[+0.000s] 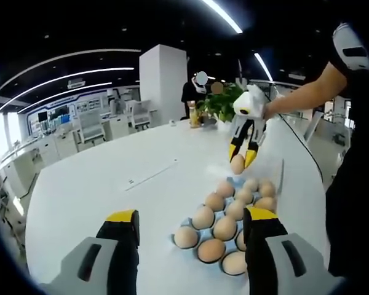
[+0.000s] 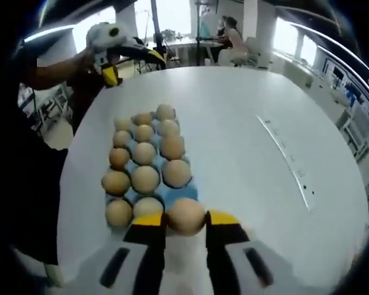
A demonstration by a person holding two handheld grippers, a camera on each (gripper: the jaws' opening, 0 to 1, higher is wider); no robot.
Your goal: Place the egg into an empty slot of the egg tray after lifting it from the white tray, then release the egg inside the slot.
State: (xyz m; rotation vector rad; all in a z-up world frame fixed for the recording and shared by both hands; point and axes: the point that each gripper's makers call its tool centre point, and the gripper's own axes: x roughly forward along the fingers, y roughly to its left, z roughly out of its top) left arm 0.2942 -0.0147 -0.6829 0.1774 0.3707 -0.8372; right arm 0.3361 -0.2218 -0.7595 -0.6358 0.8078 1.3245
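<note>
- Two handheld grippers with grey bodies and yellow-tipped black jaws are over a large white oval table (image 1: 111, 178).
- One brown egg (image 2: 186, 216) is pinched between the jaws of the right gripper (image 2: 186, 222), pressed from both sides by the yellow tips.
- That held egg sits at the near edge of the blue egg tray (image 2: 172, 195), just beside the closest row; whether it rests in a slot or is held just above I cannot tell.
- Seen from the left gripper view, the same right gripper (image 1: 242, 161) hangs over the far end of the blue egg tray (image 1: 186, 222), egg (image 1: 237, 164) between its tips, held by a person's bare arm (image 1: 298, 98).
- Many other brown eggs (image 2: 145, 179) fill the tray in rows behind the held one.
- Left gripper (image 1: 190, 230) has its jaws spread wide with nothing between them; it is at the opposite end of the egg tray from the right gripper.
- Beyond the tray, at the far side of the table, stands a green leafy plant (image 1: 221, 101) beside a white square pillar (image 1: 163, 83).
- From the right gripper view, the left gripper (image 2: 114, 55) appears past the far end of the tray, well apart from the eggs.
</note>
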